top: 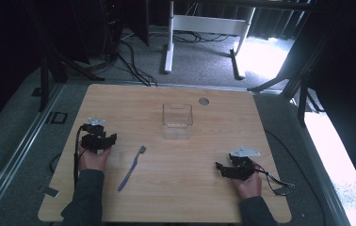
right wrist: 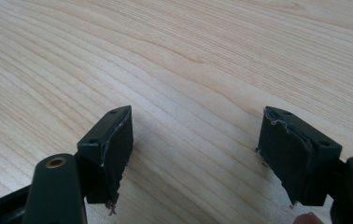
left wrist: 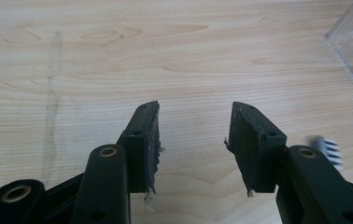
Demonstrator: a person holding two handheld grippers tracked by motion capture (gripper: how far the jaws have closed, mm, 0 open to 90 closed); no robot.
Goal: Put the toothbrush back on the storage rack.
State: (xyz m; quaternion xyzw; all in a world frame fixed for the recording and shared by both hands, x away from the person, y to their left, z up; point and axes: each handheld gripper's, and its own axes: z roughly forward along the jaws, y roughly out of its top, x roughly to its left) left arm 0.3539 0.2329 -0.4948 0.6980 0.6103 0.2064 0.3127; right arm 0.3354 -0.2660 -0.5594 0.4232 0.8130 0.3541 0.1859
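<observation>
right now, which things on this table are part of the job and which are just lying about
Part of the job:
- slim grey-blue toothbrush, lying flat beside the left tool
- clear plastic box, open-topped, at the table's middle
- right tool, jaws apart over bare wood

Just lying about:
- small round grey cap set in the light wooden table

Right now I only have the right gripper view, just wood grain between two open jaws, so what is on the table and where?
Observer: A toothbrush lies between the two grippers, nearer the left gripper.
Operator: Is the left one holding it?
Observer: No, its jaws stand open on bare wood; the bristle head shows just beside one jaw.
Operator: Anything else out there?
Observer: A clear plastic box stands farther back at the table's middle, with nothing visible inside.
</observation>
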